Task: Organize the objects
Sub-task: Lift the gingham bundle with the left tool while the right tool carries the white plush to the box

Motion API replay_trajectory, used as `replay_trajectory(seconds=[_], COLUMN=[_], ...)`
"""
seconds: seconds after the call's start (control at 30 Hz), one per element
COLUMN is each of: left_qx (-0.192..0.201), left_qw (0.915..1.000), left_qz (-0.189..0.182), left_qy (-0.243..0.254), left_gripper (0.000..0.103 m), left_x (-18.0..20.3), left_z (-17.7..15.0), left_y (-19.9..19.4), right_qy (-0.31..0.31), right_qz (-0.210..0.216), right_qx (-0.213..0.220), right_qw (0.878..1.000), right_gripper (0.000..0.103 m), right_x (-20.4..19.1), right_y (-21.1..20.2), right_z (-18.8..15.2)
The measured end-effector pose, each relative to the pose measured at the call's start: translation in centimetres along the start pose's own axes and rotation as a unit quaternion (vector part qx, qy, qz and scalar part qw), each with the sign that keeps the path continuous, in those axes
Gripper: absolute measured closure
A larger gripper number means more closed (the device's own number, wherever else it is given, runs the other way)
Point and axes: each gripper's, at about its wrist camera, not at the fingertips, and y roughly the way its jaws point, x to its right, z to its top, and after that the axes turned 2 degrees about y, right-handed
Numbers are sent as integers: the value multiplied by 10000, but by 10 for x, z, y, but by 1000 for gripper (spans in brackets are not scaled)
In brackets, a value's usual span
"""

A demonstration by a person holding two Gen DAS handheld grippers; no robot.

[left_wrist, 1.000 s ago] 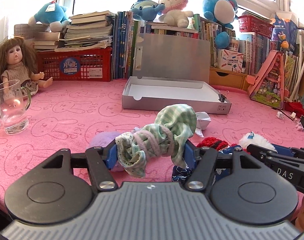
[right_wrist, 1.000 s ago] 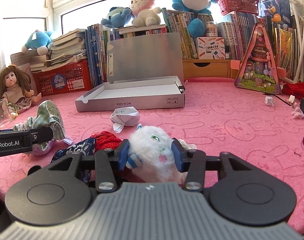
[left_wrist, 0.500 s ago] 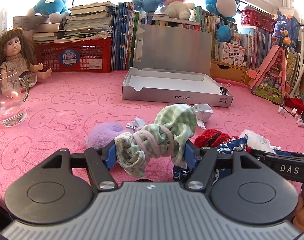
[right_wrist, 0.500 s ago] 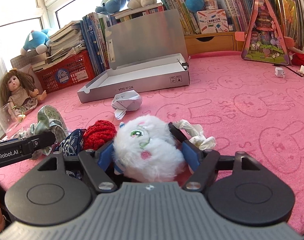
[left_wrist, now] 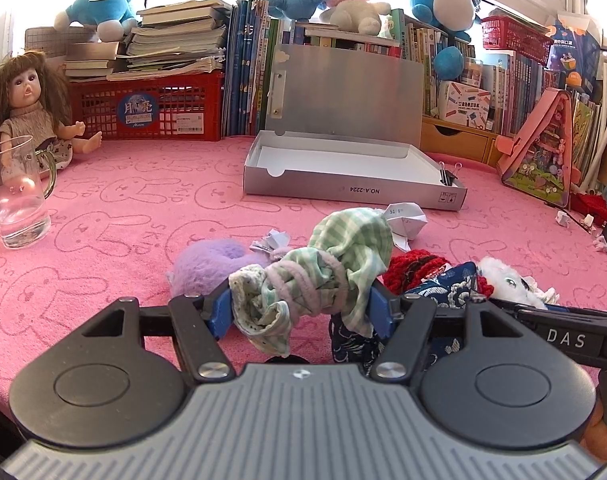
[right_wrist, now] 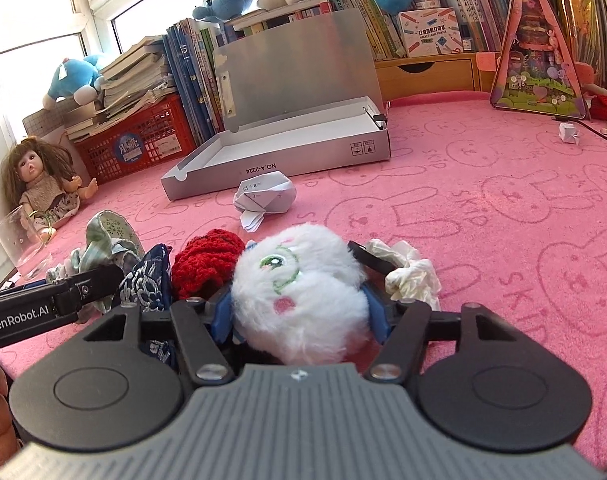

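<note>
My left gripper [left_wrist: 299, 312] is shut on a green checked cloth bundle [left_wrist: 323, 272] and holds it just above the pink mat. My right gripper [right_wrist: 299, 312] is shut on a white fluffy plush toy [right_wrist: 299, 292], lifted off the mat. An open grey box [left_wrist: 351, 176] with its lid upright lies ahead; it also shows in the right wrist view [right_wrist: 279, 148]. A red knitted piece [right_wrist: 205, 260], a navy patterned cloth [right_wrist: 147, 276], a white scrunchie [right_wrist: 411, 272] and a purple plush [left_wrist: 207, 260] lie by the grippers.
A folded paper piece [right_wrist: 263, 200] lies in front of the box. A glass mug [left_wrist: 17, 196] and a doll [left_wrist: 27, 108] stand at the left. A red crate [left_wrist: 151, 108], books and plush toys line the back. A pink triangular toy house [left_wrist: 543, 152] stands at the right.
My right gripper has risen and tilted down with the white plush, which now sits higher between its fingers. My left gripper has drawn back a little with the cloth bundle.
</note>
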Motion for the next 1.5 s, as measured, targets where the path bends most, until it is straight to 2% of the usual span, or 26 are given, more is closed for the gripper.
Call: replay_trajectory(seconds=[0.3,0.5,0.63,0.73,0.93,1.1,1.17,1.23,1.27,1.33,1.5], left_qx=[31,50,7,-15,-26,-36,-41,-39,-37,-37,-32], left_qw=[10000,9999,10000,10000,10000,10000,9999,10000,10000,10000,10000], left_qz=[30,24,3,-1,16,30,34,32,30,29,17], left_qy=[56,102,90,97,95,84,88,86,81,73,72], left_gripper=[33,33,33,33,33,33,33,33,33,33,33], left_x=[2,6,8,7,8,8,8,7,7,8,7], left_z=[4,8,7,6,5,4,2,2,2,2,1], left_y=[1,4,6,6,7,7,7,7,7,7,6], right_qy=[-364,-570,-543,-388,136,-89,-301,-418,-421,-356,-302], right_qz=[-144,-239,-223,-188,55,58,-62,-169,-180,-212,-208], right_qx=[364,561,501,433,166,145,204,208,206,202,271], right_qw=[9986,9965,9970,9981,9998,9998,9993,9988,9987,9989,9990], right_gripper=[38,44,40,30,26,21,19,22,30,37,40], right_x=[-12,-16,-15,-10,6,-1,-9,-15,-16,-15,-13], right_y=[-11,-17,-14,-13,-3,5,7,7,6,4,-2], right_z=[4,8,4,1,-2,-8,-11,-12,-12,-11,-8])
